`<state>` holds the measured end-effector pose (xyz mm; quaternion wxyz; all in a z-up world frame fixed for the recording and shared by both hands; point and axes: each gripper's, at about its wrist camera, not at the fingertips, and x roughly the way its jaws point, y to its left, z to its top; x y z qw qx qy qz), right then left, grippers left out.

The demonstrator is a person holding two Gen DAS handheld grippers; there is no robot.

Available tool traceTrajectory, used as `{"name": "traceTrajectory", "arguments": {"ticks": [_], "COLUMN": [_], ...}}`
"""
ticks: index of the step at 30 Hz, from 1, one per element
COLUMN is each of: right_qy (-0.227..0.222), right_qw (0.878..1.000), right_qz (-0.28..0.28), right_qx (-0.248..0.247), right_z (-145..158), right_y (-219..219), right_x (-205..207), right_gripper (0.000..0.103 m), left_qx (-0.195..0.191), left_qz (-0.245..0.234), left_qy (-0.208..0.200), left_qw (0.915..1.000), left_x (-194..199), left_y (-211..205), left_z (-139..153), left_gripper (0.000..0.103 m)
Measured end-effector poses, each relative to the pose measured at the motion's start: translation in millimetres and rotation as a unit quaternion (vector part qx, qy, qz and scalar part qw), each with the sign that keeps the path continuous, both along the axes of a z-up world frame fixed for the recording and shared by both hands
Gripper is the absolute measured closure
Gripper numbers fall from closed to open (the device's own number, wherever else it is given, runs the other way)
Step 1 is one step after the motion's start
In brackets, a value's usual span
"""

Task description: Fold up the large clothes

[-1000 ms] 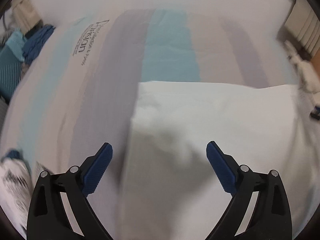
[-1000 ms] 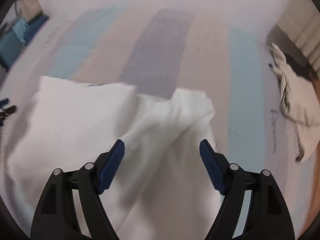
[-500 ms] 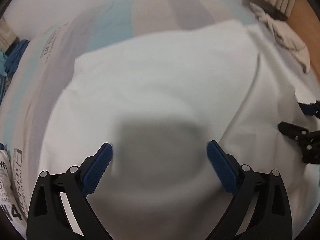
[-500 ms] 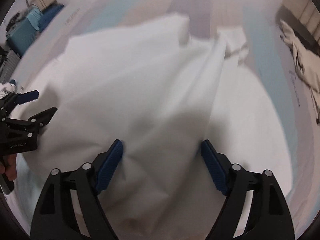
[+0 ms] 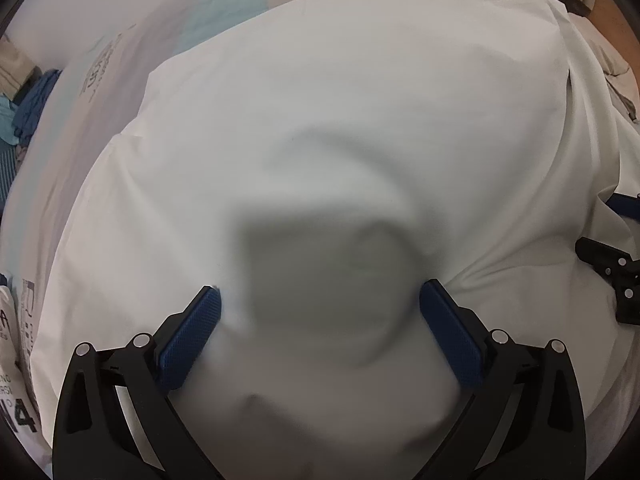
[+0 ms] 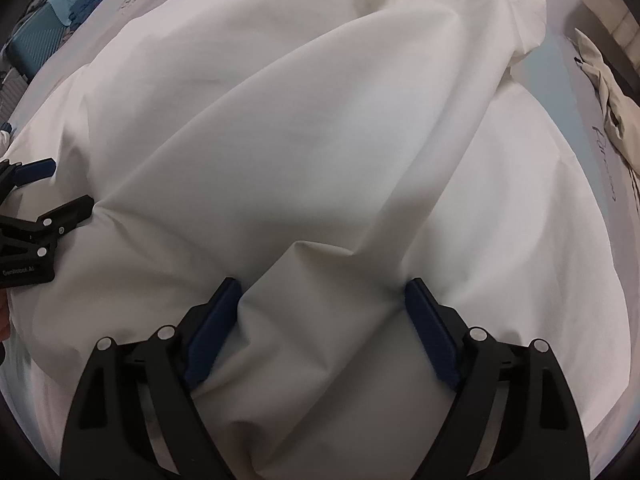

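- Two grippers press down into white cloth (image 5: 352,128) spread over the striped mattress (image 5: 100,92).
- Left gripper (image 5: 320,308): jaws wide, released, cloth bulging between them.
- Right gripper (image 6: 322,300): jaws just opening, a fold between them, ungripped.

The white garment (image 6: 320,128) is thin, smooth, matt woven cloth with soft creases, the bed (image 5: 120,92) beneath wears a matt printed striped fabric, and each gripper (image 5: 320,300) is matt black plastic with finely textured blue pads (image 5: 188,340) and shiny metal pins
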<state>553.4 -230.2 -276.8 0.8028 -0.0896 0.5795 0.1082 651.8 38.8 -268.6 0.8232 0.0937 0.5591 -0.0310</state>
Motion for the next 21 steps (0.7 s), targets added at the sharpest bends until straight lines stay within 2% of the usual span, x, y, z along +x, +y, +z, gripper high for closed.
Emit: {"name": "traceTrajectory", "arguments": {"ticks": [7, 11, 15, 18, 21], "right_qy": [0.005, -0.019, -0.049, -0.059, -0.057], "right_qw": [1.0, 1.0, 0.999, 0.998, 0.998], "right_qz": [-0.008, -0.021, -0.003, -0.011, -0.013], "right_qx": [-0.012, 0.011, 0.015, 0.005, -0.007], "right_z": [5.3, 36.1, 58.3, 58.5, 44.7], "right_y": [4.1, -0.5, -2.6, -8.6, -2.4], "right_x": [4.5, -11.3, -41.6, -53.7, -62.1], "right_gripper": [0.022, 0.021, 0.021, 0.017, 0.014], "left_qx": [0.009, -0.009, -0.045, -0.042, -0.026], "left_qz": [0.008, 0.028, 0.012, 0.004, -0.002], "left_qy": [0.003, -0.009, -0.031, -0.035, -0.029], "left_qw": [0.9999, 0.9995, 0.9984, 0.9985, 0.9993], "left_x": [-3.8, -20.4, -51.1, -68.0, -74.0], "left_y": [-3.2, -6.8, -9.6, -12.8, -13.0], "left_z": [3.0, 24.7, 47.3, 47.8, 33.2], "left_gripper": [0.004, 0.009, 0.01, 0.01, 0.01]}}
